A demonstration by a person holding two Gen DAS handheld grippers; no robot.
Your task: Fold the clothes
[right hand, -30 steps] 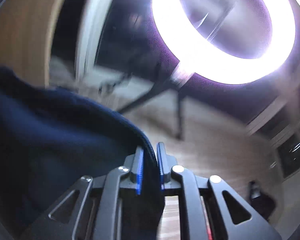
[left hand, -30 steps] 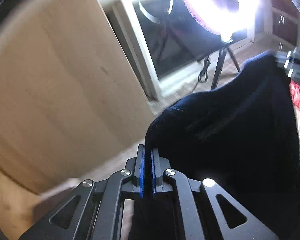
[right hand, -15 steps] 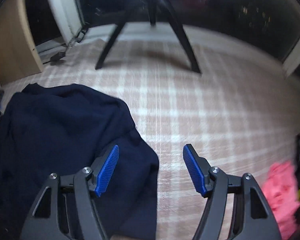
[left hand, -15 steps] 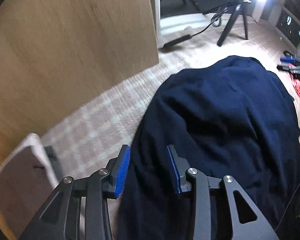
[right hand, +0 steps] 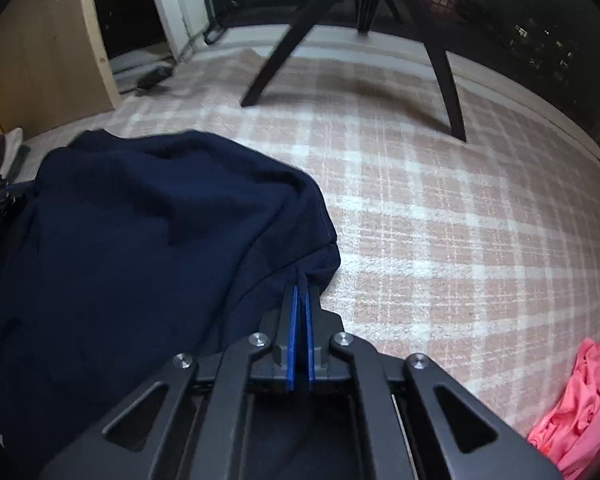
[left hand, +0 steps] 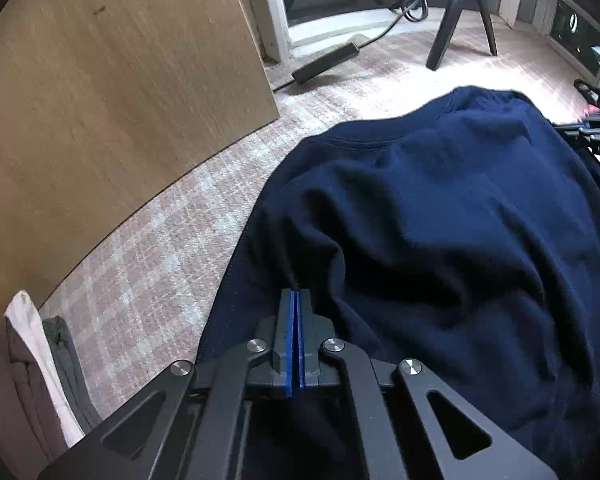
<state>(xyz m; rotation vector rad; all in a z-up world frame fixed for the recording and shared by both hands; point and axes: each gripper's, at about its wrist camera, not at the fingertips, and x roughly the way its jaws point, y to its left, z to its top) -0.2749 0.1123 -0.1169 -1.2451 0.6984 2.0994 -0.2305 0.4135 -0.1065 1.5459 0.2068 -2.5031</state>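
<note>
A navy blue sweatshirt (left hand: 440,220) lies spread in loose folds on a pink and white plaid surface (left hand: 152,264). My left gripper (left hand: 295,294) is shut, pinching a fold of the sweatshirt near its left edge. In the right wrist view the same sweatshirt (right hand: 140,232) lies to the left. My right gripper (right hand: 301,280) is shut on a fold at its right edge. The right gripper also shows at the far right of the left wrist view (left hand: 598,136).
A wooden panel (left hand: 100,100) stands at the left. A small stack of folded clothes (left hand: 32,368) lies at the lower left. A black tripod (right hand: 360,40) stands at the back, with a power brick (left hand: 324,62) and cable. A pink garment (right hand: 576,408) lies at the lower right.
A second ago both grippers held the sweatshirt up in the air. Half a second ago it lay on the surface and both were open. Now both have shut on its folds.
</note>
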